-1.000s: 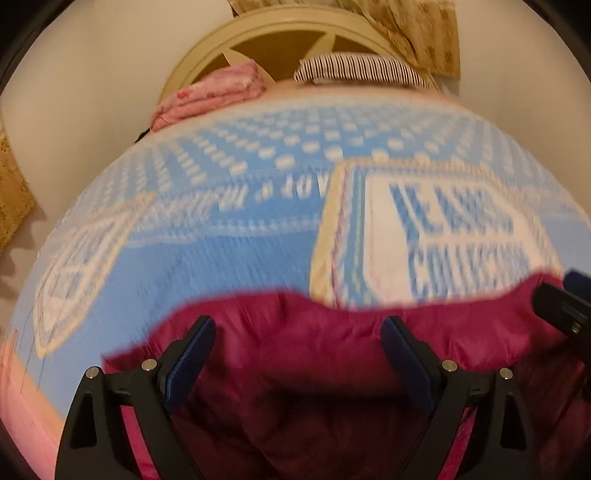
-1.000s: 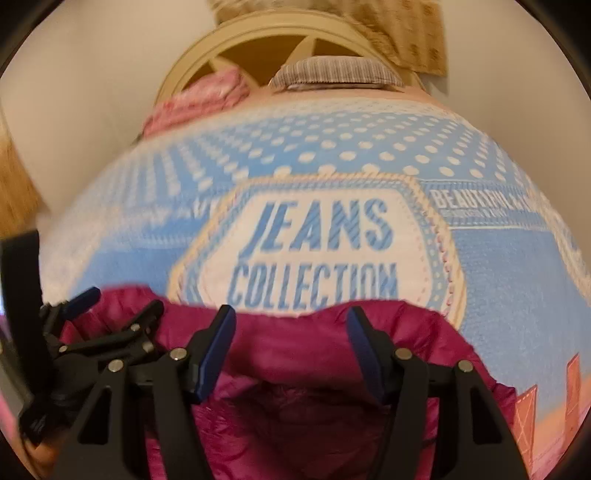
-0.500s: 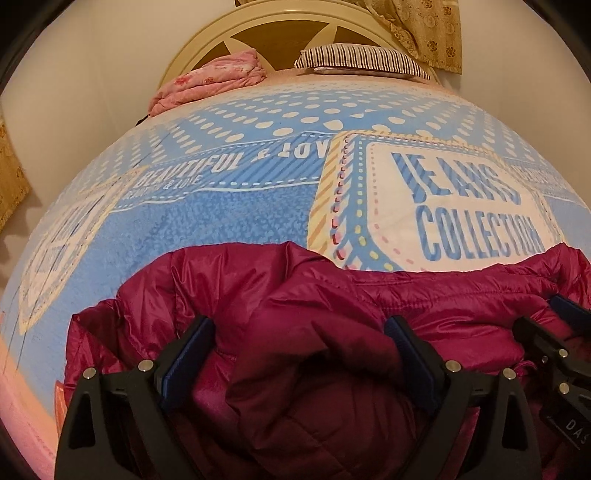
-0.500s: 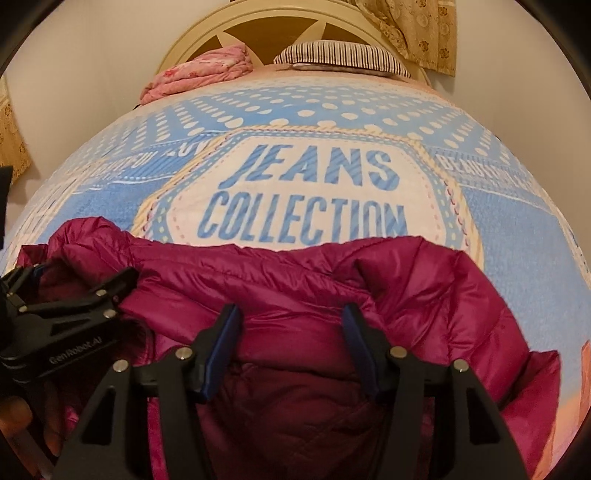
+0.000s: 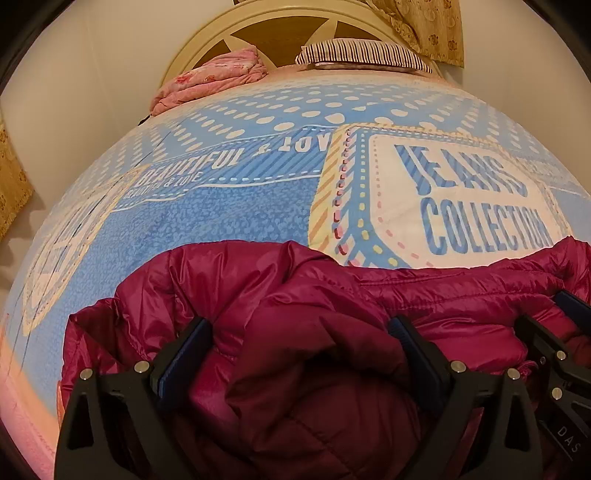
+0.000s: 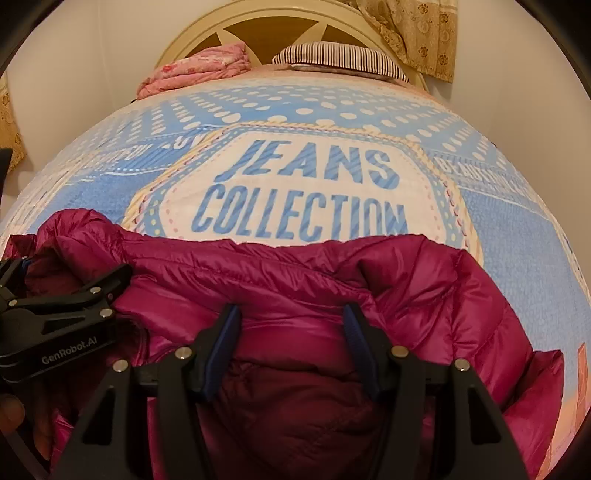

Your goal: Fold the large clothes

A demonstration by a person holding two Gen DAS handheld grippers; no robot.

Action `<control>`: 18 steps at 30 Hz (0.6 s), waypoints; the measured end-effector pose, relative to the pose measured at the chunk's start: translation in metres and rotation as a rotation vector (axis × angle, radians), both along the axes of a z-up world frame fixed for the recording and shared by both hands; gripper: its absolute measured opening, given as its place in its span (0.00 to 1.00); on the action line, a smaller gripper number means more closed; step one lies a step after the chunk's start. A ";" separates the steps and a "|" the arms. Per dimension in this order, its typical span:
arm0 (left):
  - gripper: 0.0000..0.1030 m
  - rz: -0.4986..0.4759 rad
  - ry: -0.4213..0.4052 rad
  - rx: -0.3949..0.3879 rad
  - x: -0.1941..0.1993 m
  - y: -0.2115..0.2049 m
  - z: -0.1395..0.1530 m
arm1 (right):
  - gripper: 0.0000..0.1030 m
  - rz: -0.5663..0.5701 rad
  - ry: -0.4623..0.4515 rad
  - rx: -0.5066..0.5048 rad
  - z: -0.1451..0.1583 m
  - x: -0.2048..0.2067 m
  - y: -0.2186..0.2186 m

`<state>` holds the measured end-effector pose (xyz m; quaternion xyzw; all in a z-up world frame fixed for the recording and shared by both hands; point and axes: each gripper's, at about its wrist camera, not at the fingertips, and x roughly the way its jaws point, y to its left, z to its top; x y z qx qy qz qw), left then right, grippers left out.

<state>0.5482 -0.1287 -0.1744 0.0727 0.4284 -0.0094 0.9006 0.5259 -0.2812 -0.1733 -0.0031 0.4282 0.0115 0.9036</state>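
A magenta puffer jacket [image 5: 325, 302] lies bunched on the near end of the bed; it also shows in the right wrist view [image 6: 314, 280]. My left gripper [image 5: 299, 332] is open, its fingers wide apart with a bulge of jacket between them. My right gripper [image 6: 291, 317] is open too, fingers straddling a fold of the jacket near its front edge. The left gripper also shows at the left of the right wrist view [image 6: 70, 295], resting on the jacket. The right gripper shows at the right edge of the left wrist view [image 5: 554, 332].
The bed has a blue printed cover [image 6: 303, 192] reading "JEANS COLLECTION". A pink folded blanket [image 5: 207, 81] and a striped pillow [image 5: 362, 55] lie at the cream headboard [image 6: 266, 22]. A yellow curtain [image 6: 413, 33] hangs at the back right. White walls flank the bed.
Both grippers came down and forward onto the jacket. The jacket spread out on the bed and now fills the lower part of both views. The right gripper's fingers narrowed slightly.
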 end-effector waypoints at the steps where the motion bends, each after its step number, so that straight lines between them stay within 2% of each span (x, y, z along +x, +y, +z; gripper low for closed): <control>1: 0.95 0.000 0.001 0.002 0.000 0.000 0.000 | 0.59 0.000 0.000 -0.002 0.000 0.000 0.000; 18: 0.96 0.000 -0.001 0.024 0.000 -0.002 -0.002 | 0.61 0.006 0.004 -0.012 -0.001 0.000 0.001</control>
